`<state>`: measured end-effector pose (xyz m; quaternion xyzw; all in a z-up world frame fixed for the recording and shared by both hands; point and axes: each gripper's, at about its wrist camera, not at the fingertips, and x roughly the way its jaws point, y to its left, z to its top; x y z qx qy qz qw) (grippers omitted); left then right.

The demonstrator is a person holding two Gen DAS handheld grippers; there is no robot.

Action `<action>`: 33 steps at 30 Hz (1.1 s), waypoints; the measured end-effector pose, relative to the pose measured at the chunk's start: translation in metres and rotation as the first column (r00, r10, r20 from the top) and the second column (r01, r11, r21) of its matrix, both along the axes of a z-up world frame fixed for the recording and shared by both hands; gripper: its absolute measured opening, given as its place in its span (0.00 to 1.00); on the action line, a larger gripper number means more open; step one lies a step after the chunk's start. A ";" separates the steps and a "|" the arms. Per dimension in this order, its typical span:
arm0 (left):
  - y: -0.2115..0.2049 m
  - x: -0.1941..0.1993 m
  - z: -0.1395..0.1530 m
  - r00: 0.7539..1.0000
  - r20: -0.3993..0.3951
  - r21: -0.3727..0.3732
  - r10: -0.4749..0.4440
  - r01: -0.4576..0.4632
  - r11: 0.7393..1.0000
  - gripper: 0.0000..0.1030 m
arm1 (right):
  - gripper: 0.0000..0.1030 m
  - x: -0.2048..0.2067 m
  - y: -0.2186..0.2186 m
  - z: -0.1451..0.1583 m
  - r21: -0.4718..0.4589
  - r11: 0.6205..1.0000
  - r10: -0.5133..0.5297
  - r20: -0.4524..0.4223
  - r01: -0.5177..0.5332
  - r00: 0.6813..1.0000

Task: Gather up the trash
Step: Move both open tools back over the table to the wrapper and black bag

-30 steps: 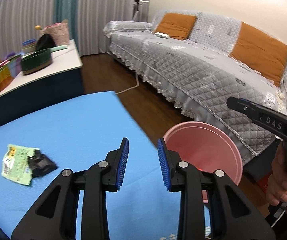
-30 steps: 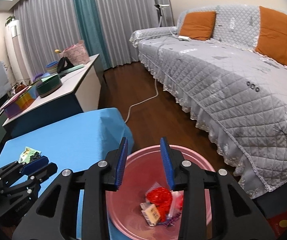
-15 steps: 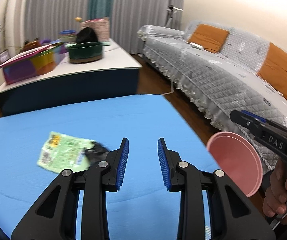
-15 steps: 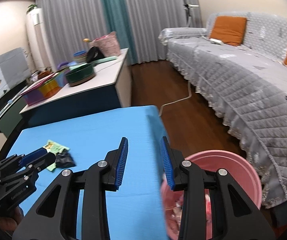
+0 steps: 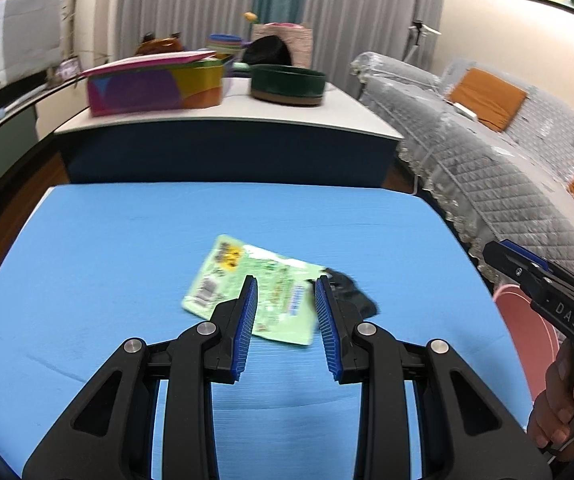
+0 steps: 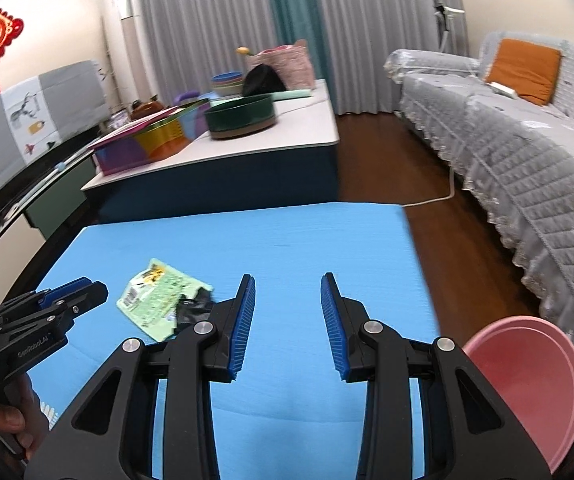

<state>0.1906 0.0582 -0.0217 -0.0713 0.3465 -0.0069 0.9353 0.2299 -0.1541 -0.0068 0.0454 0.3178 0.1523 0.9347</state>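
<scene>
Left wrist: green wrapper point(image 5: 255, 289) (blue table point(image 5: 127, 264))

Each view is a fisheye mounted behind its own pair of black, blue-padded fingers, looking forward and slanting down. The left wrist view sits close above the bright blue cloth-covered table point(image 5: 99, 248), facing the white-topped dark blue counter point(image 5: 227, 128), with the grey quilted sofa point(image 5: 487, 176) at its right edge. The right wrist view sits beside it, angled slightly rightward. Both share the table, a crumpled pale green printed wrapper point(image 5: 247, 280) point(image 6: 155, 296), counter, sofa and a round pink plastic bin point(image 6: 527, 376).
</scene>
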 end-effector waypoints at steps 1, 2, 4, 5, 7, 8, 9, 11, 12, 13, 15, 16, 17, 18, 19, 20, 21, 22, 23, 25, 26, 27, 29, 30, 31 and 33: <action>0.004 0.001 -0.001 1.000 -0.003 -0.001 0.008 -0.008 1.000 0.29 | 0.34 0.002 0.006 -0.002 0.000 1.000 0.014 -0.001 -0.014 1.000; 0.010 0.002 -0.003 1.000 -0.006 -0.002 0.018 -0.018 1.000 0.29 | 0.34 0.003 0.010 -0.003 0.000 1.000 0.022 -0.001 -0.022 1.000; 0.015 0.002 -0.005 0.999 -0.011 -0.001 0.033 -0.033 0.999 0.29 | 0.34 0.006 0.019 -0.006 0.000 0.999 0.042 -0.005 -0.042 0.999; 0.019 0.002 -0.007 0.999 -0.015 -0.001 0.040 -0.040 0.999 0.29 | 0.34 0.008 0.023 -0.008 -0.001 0.999 0.053 -0.008 -0.053 0.999; 0.025 0.004 -0.010 0.998 -0.022 -0.001 0.052 -0.052 0.999 0.29 | 0.34 0.011 0.031 -0.011 -0.003 0.998 0.067 -0.014 -0.067 0.998; 0.028 0.006 -0.012 0.998 -0.027 -0.001 0.057 -0.057 0.998 0.29 | 0.34 0.013 0.035 -0.014 -0.002 0.997 0.076 -0.018 -0.076 0.997; 0.030 0.008 -0.013 0.998 -0.032 0.000 0.062 -0.062 0.998 0.29 | 0.34 0.015 0.039 -0.016 -0.002 0.996 0.084 -0.024 -0.084 0.996; 0.034 0.010 -0.017 0.997 -0.041 0.000 0.073 -0.073 0.997 0.29 | 0.36 0.018 0.044 -0.020 -0.001 0.996 0.094 -0.031 -0.094 0.995; 0.036 0.012 -0.018 0.996 -0.045 0.001 0.077 -0.077 0.997 0.29 | 0.36 0.020 0.048 -0.022 0.001 0.995 0.100 -0.035 -0.100 0.994; 0.038 0.013 -0.020 0.995 -0.051 0.001 0.082 -0.082 0.997 0.29 | 0.37 0.021 0.050 -0.023 0.002 0.995 0.104 -0.038 -0.104 0.994; 0.043 0.017 -0.023 0.994 -0.061 -0.001 0.094 -0.094 0.996 0.29 | 0.38 0.023 0.056 -0.027 0.004 0.994 0.114 -0.046 -0.113 0.992; 0.045 0.018 -0.025 0.993 -0.065 -0.002 0.099 -0.099 0.995 0.29 | 0.39 0.024 0.057 -0.028 0.006 0.993 0.119 -0.049 -0.118 0.992; 0.046 0.020 -0.026 0.992 -0.069 -0.003 0.104 -0.104 0.995 0.29 | 0.41 0.025 0.060 -0.029 0.007 0.992 0.125 -0.053 -0.125 0.991; 0.049 0.022 -0.028 0.991 -0.073 -0.005 0.111 -0.111 0.994 0.29 | 0.43 0.026 0.063 -0.030 0.006 0.991 0.130 -0.057 -0.130 0.990; 0.049 0.023 -0.029 0.991 -0.075 -0.005 0.114 -0.115 0.993 0.29 | 0.44 0.028 0.066 -0.032 0.005 0.991 0.136 -0.060 -0.136 0.989; 0.051 0.025 -0.031 0.990 -0.080 -0.007 0.120 -0.121 0.993 0.29 | 0.46 0.029 0.068 -0.033 0.005 0.990 0.139 -0.064 -0.139 0.988; 0.052 0.027 -0.032 0.989 -0.083 -0.008 0.123 -0.125 0.992 0.29 | 0.47 0.030 0.070 -0.034 0.006 0.990 0.143 -0.067 -0.143 0.987; 0.054 0.028 -0.034 0.988 -0.088 -0.010 0.127 -0.128 0.992 0.29 | 0.47 0.032 0.072 -0.036 0.007 0.989 0.147 -0.073 -0.147 0.986; 0.055 0.030 -0.036 0.987 -0.091 -0.010 0.132 -0.134 0.991 0.29 | 0.49 0.033 0.073 -0.038 0.008 0.989 0.150 -0.078 -0.150 0.986; 0.059 0.034 -0.038 0.985 -0.098 -0.014 0.141 -0.143 0.990 0.29 | 0.51 0.035 0.075 -0.042 0.011 0.988 0.157 -0.088 -0.156 0.984; 0.060 0.035 -0.039 0.984 -0.101 -0.018 0.145 -0.147 0.989 0.29 | 0.52 0.036 0.077 -0.044 0.013 0.987 0.161 -0.095 -0.161 0.982; 0.062 0.038 -0.041 0.983 -0.108 -0.027 0.148 -0.152 0.988 0.29 | 0.54 0.038 0.078 -0.047 0.014 0.986 0.169 -0.105 -0.168 0.980; 0.061 0.041 -0.044 0.983 -0.119 -0.041 0.141 -0.147 0.988 0.29 | 0.55 0.040 0.083 -0.051 0.009 0.983 0.183 -0.115 -0.183 0.976; 0.059 0.043 -0.046 0.983 -0.126 -0.046 0.132 -0.139 0.989 0.29 | 0.55 0.040 0.084 -0.052 0.007 0.982 0.188 -0.118 -0.188 0.975; 0.058 0.044 -0.048 0.984 -0.128 -0.044 0.127 -0.134 0.990 0.29 | 0.55 0.041 0.085 -0.053 0.005 0.981 0.194 -0.121 -0.194 0.974; 0.054 0.046 -0.050 0.984 -0.133 -0.038 0.115 -0.121 0.992 0.29 | 0.56 0.043 0.089 -0.056 0.002 0.978 0.205 -0.130 -0.207 0.970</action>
